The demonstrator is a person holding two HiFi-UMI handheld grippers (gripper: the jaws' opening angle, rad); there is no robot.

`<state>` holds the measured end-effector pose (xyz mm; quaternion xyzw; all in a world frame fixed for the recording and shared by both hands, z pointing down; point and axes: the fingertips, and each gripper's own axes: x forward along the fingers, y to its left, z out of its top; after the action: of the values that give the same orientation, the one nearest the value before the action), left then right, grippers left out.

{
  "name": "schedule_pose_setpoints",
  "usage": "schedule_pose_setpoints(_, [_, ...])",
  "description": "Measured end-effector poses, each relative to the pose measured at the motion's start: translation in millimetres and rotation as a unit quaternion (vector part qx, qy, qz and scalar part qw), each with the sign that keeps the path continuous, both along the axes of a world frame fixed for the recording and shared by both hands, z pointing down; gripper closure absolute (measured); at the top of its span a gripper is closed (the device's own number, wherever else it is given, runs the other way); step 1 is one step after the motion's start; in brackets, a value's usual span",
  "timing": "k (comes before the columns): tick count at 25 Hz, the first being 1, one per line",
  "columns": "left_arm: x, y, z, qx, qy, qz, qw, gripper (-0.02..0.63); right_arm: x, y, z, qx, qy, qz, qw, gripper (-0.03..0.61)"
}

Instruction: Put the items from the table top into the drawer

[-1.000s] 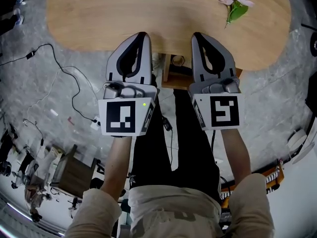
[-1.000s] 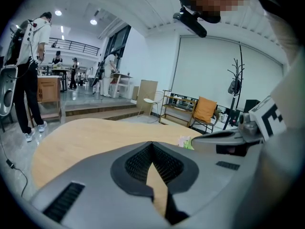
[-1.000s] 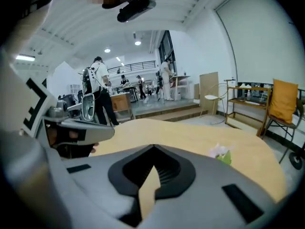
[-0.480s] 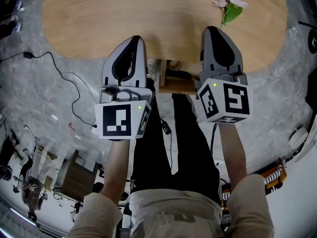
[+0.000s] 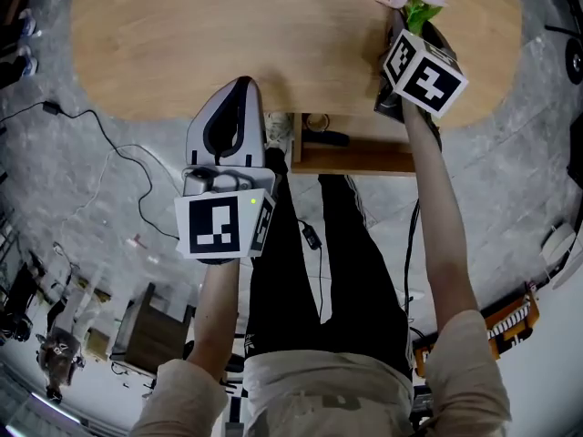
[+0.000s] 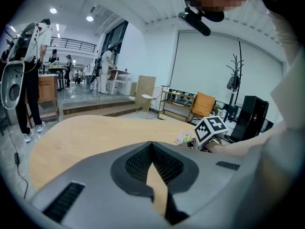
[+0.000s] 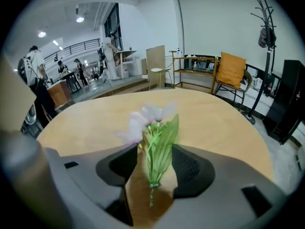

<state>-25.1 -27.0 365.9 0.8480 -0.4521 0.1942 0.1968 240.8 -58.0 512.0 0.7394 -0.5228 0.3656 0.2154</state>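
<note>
A light wooden table (image 5: 228, 44) with rounded ends fills the top of the head view. The right gripper (image 7: 155, 149) reaches over its far right part. Its fingers (image 7: 190, 168) are spread wide and have just been opening. Between them lies a flower (image 7: 162, 135), pink blooms pointing away past the fingertips, green leaf and stem running back between the pads. The pads do not press on it; it rests flat on the wood.

The left gripper (image 5: 241, 85) hovers at the table's near edge, its fingers pressed together at the tips with nothing between them. Just to the right of those fingers, under the table edge, a wooden drawer (image 5: 351, 157) stands open.

Below is a grey mottled floor (image 5: 82, 208) with a black cable (image 5: 118, 139) trailing across it. Beyond the right fingertips the room has white walls, a low shelf (image 7: 193, 68), an orange chair (image 7: 231, 70) and a coat stand (image 7: 267, 27). People stand far off to the left.
</note>
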Motion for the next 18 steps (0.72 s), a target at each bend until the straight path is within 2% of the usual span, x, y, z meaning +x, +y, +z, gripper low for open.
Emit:
schedule_pose_setpoints(3, [3.3, 2.4, 2.8, -0.005, -0.002, 0.003, 1.0000, 0.606, 5.3, -0.3, 10.3, -0.014, 0.008, 0.000, 1.000, 0.348])
schedule_pose_setpoints(12, [3.5, -1.0, 4.7, -0.001, -0.008, 0.004, 1.0000, 0.606, 6.4, 1.9, 10.5, -0.002, 0.006, -0.001, 1.000, 0.357])
schedule_pose_setpoints(15, [4.2, -3.1, 3.2, 0.001, -0.007, 0.003, 1.0000, 0.606, 7.3, 2.0, 9.5, -0.002, 0.012, -0.003, 1.000, 0.390])
schedule_pose_setpoints(18, [4.9, -2.5, 1.5, 0.002, -0.005, 0.002, 1.0000, 0.606, 6.5, 2.1, 9.4, -0.011, 0.017, -0.010, 1.000, 0.523])
